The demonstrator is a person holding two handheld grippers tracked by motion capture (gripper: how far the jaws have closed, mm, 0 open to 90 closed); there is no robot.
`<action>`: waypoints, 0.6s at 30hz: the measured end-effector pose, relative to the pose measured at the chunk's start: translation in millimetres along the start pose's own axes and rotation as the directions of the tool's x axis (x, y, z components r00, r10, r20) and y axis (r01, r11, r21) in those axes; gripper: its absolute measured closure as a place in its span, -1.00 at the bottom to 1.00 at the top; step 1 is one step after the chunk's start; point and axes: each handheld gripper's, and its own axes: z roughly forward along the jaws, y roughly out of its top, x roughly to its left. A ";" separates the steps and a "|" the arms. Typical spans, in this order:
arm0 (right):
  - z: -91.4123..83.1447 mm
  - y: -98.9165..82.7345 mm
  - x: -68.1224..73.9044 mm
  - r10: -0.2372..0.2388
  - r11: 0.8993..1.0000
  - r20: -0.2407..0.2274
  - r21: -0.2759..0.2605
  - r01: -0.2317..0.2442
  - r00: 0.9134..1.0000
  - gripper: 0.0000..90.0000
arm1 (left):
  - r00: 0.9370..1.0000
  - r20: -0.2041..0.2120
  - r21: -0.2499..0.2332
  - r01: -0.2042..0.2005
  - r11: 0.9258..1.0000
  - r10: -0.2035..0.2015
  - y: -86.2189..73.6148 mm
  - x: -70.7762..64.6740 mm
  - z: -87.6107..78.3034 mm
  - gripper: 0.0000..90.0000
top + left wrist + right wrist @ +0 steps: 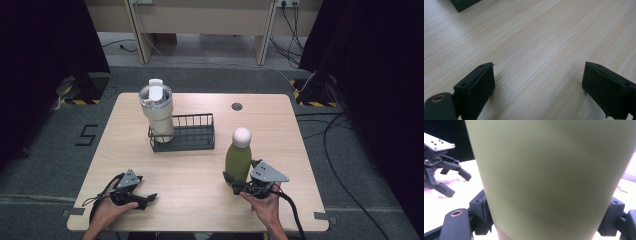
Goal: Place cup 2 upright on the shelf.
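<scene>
Near table's right: right tongs (239, 184) pinch green bottle (238, 161) (unlabelled); left tongs (150, 199) spread.

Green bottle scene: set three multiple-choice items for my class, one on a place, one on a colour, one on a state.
1. Where does the tumbler stand?
A. At the left end of the wire basket
B. Beside the left claw
C. On the floor

2. What colour is the cap of the green bottle?
A. Black
B. White
C. Red

3. How is the right claw?
A. Open above the table
B. Shut on nothing
C. Shut on the green bottle

Answers:
1. A, the high view shows the tumbler upright in the basket's left end.
2. B, a round white cap tops the bottle in the high view.
3. C, the right gripper view shows both jaws pressed against the bottle's sides, while the left claw lies open on the table.
</scene>
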 end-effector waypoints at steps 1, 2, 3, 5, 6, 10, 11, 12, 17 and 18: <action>3.1 4.1 -2.8 -0.008 1.000 0.003 0.001 0.008 1.000 -0.54 | 1.000 0.000 0.001 0.000 1.000 0.000 0.0 0.0 0.0 -0.77; 3.1 4.1 -2.8 -0.008 1.000 0.003 0.001 0.008 1.000 -0.54 | 1.000 0.000 0.001 -0.001 1.000 0.001 0.1 0.1 -0.1 -0.77; 6.0 8.0 -5.0 -0.014 1.000 0.002 -0.001 0.014 1.000 -0.54 | 1.000 0.000 0.001 -0.001 1.000 0.001 0.1 0.1 0.0 -0.77; 8.2 11.2 -6.1 -0.022 1.000 0.005 0.004 0.022 1.000 -0.54 | 1.000 0.000 0.001 -0.001 1.000 0.001 0.2 0.2 0.1 -0.77; 10.0 13.6 -7.0 -0.025 1.000 0.007 0.005 0.025 1.000 -0.54 | 1.000 0.001 0.002 -0.002 1.000 0.002 0.2 0.3 0.0 -0.77; 17.7 20.4 -10.2 -0.024 1.000 -0.002 -0.006 0.024 1.000 -0.54 | 1.000 0.000 0.001 -0.001 1.000 0.001 0.2 0.2 0.1 -0.77; 19.2 21.3 -10.2 -0.021 1.000 -0.003 -0.006 0.021 1.000 -0.54 | 1.000 0.000 0.001 -0.001 1.000 0.001 0.2 0.2 0.1 -0.77; 21.6 22.8 -10.8 -0.028 1.000 -0.003 -0.006 0.028 1.000 -0.54 | 1.000 0.000 0.001 -0.001 1.000 0.001 0.2 0.2 0.1 -0.77; 34.1 30.7 -14.1 -0.027 1.000 -0.015 -0.009 0.026 1.000 -0.54 | 1.000 0.000 0.001 -0.001 1.000 0.001 0.1 0.2 0.1 -0.77; 34.1 30.7 -14.1 -0.027 1.000 -0.015 -0.009 0.026 1.000 -0.54 | 1.000 0.000 0.001 -0.001 1.000 0.001 0.2 0.2 0.1 -0.77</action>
